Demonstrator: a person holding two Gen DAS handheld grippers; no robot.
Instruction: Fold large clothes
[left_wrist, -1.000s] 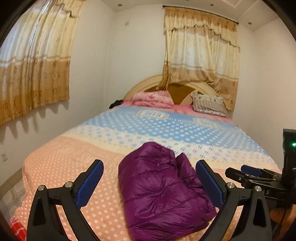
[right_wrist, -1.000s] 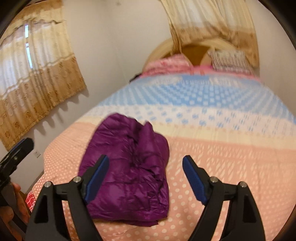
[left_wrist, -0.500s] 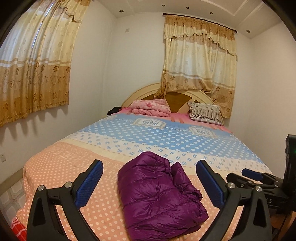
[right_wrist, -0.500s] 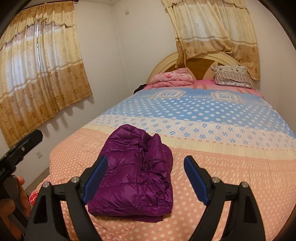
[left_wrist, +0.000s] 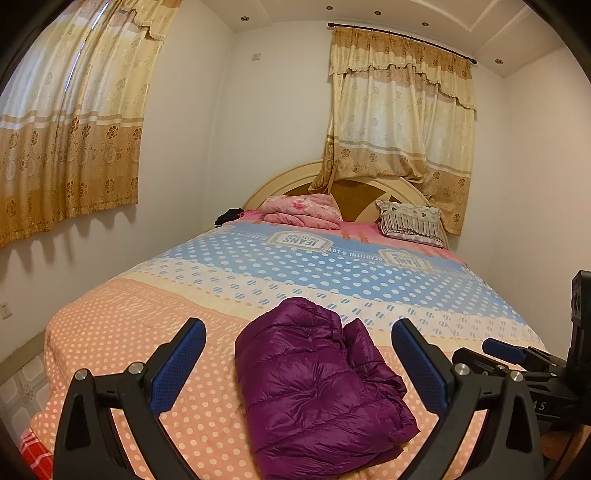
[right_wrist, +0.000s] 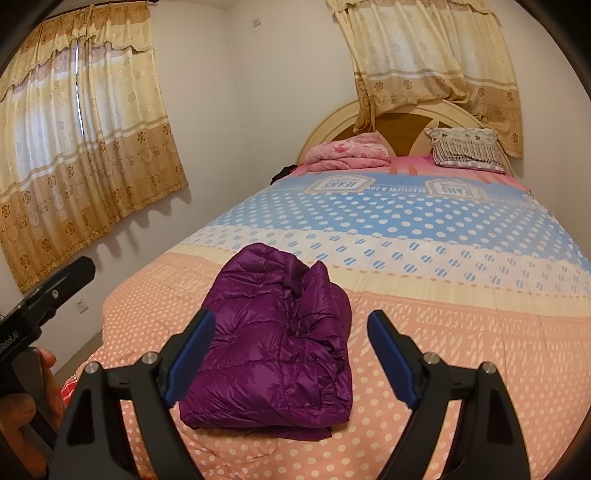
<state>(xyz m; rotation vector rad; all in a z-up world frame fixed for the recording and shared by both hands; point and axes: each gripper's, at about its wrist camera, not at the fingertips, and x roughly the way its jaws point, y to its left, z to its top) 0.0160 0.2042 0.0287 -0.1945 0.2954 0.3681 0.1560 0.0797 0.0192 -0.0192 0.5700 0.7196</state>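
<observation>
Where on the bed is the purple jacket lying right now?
In both wrist views the purple jacket lies folded on the orange dotted foot end of the bedspread, far from the pillows, untouched by either gripper.

I'm looking into a home bedroom. A wide bed (left_wrist: 147, 332) is filling the room, wearing a dotted quilt in peach and blue. An arched wooden headboard (right_wrist: 332, 122) is standing against the far wall, with a striped pillow (right_wrist: 465, 149) and a folded pink blanket (left_wrist: 303, 210) lying before it. Gold floral curtains (left_wrist: 402, 110) are hanging over two windows.
</observation>
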